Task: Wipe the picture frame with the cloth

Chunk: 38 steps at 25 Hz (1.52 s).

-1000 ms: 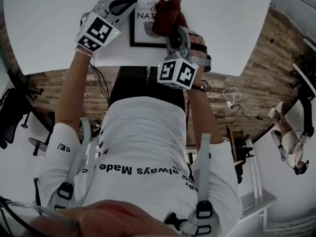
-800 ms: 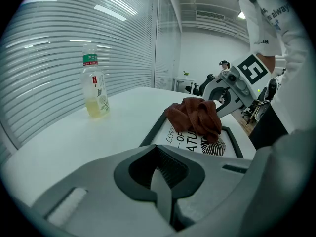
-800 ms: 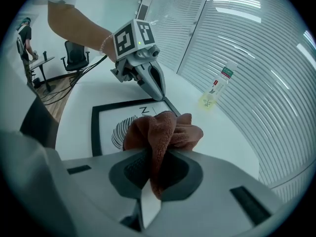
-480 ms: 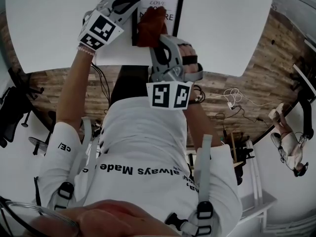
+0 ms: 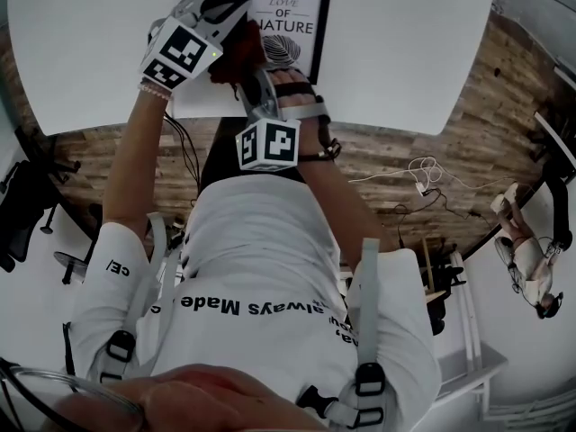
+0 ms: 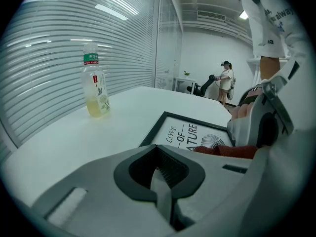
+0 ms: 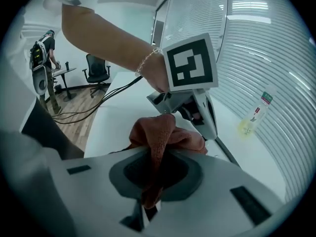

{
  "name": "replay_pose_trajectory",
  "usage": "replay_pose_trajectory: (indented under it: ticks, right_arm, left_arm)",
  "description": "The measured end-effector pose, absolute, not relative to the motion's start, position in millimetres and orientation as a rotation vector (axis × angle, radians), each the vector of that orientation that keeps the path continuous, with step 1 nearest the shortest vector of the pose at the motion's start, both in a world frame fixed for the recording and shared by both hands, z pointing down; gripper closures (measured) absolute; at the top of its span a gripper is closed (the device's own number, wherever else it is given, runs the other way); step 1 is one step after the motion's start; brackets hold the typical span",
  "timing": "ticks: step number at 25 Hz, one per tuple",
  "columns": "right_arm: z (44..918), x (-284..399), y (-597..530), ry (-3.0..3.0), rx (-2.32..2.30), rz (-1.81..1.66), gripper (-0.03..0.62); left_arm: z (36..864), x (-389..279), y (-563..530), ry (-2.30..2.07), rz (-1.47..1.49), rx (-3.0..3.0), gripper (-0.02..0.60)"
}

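Note:
The black picture frame (image 5: pixel 286 27) with the print "LOVE OF NATURE" lies flat on the white table (image 5: pixel 405 43); it also shows in the left gripper view (image 6: pixel 187 132). My right gripper (image 5: pixel 245 63) is shut on a dark red cloth (image 5: pixel 236 50), (image 7: pixel 163 132), which rests at the frame's lower left edge. My left gripper (image 5: pixel 234 7) sits at the frame's left side, jaws shut with nothing seen between them (image 6: pixel 163 181). In the right gripper view the cloth bunches out of the jaws (image 7: pixel 153 181) just short of the left gripper (image 7: pixel 197 107).
A clear drink bottle (image 6: pixel 95 90), (image 7: pixel 254 115) stands on the table near the blinds. The table's near edge (image 5: pixel 270 115) runs under my hands. Cables and an office chair (image 7: pixel 96 68) are on the wood floor; a person (image 6: pixel 227 80) stands far off.
My right gripper has swept the cloth leftward and nearer across the frame, from its right half to its lower left edge. The left gripper has stayed in place.

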State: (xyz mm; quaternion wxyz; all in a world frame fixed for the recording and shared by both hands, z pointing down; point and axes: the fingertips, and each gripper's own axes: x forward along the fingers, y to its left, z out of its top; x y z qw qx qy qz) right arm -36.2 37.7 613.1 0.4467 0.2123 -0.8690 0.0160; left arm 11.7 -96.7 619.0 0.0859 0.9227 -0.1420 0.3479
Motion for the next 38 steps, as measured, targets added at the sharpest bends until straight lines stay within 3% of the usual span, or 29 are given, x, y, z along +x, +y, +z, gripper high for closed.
replay_pose_trajectory:
  ticks: [22, 27, 31, 38]
  right_arm:
    - [613.6, 104.1, 52.0, -1.938, 0.679, 0.079, 0.579]
    - [618.3, 107.2, 50.5, -1.975, 0.733, 0.134, 0.579]
    - [591.0, 104.9, 31.5, -2.061, 0.859, 0.246, 0.579]
    - [491.4, 112.2, -12.6, -2.222, 1.094, 0.318, 0.579]
  left_arm:
    - [616.0, 11.2, -95.9, -0.419, 1.056, 2.754, 0.578]
    - [618.6, 10.5, -96.3, -0.423, 1.077, 2.75, 0.578]
    - [611.3, 10.6, -96.2, -0.496, 1.046, 2.747, 0.578]
    - [510.6, 5.7, -78.1, -0.698, 0.712, 2.744, 0.578]
